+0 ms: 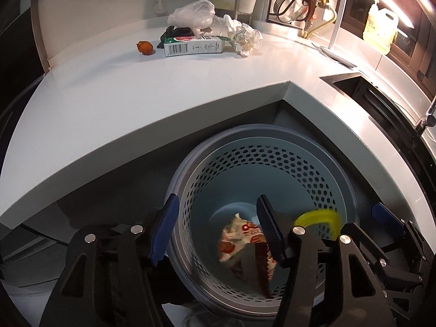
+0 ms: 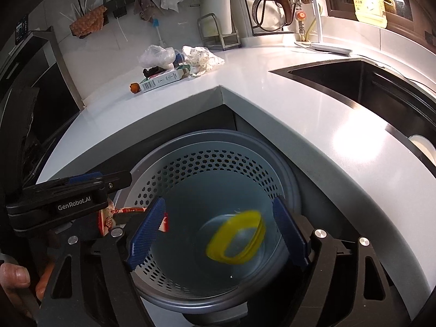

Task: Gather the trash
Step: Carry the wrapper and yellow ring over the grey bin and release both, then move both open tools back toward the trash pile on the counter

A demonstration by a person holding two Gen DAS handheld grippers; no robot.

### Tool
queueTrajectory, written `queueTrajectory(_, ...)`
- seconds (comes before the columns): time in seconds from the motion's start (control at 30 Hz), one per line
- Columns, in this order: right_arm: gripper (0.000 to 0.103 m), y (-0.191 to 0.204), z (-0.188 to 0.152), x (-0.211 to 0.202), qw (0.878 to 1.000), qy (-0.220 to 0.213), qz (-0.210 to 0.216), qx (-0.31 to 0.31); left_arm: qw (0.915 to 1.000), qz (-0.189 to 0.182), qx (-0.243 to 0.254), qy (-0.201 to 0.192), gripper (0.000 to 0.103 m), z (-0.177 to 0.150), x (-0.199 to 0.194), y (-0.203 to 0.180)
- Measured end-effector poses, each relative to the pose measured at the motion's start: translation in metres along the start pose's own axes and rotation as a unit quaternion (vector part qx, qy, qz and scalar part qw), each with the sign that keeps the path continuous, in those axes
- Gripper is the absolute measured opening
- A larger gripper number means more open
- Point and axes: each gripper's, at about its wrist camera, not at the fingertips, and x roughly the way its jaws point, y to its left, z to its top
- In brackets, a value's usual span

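A grey perforated bin stands on the floor in the inner corner of a white L-shaped counter. Both grippers hang over it, pointing down.

The left gripper has its 2 blue pads spread apart and grasps nothing. A red-and-white wrapper shows blurred between them, inside the bin and free of the pads.

The right gripper is also released, jaws wide. A blurred yellow ring shows between them inside the bin, touching neither pad.

Far on the counter lie more trash: a small carton, crumpled paper, a clear plastic bag and a small orange scrap. A dark sink is set into the counter on the right.
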Motion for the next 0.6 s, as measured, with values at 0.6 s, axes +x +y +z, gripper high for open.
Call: queueTrajectory(0.6, 0.079, 0.0025, 0.0005, -0.0013, 1.0, -0.002, -0.003, 0.0, 0.9998, 0.01, 0.001, -0.02, 0.068, 0.0, -0.0101, 0.0045)
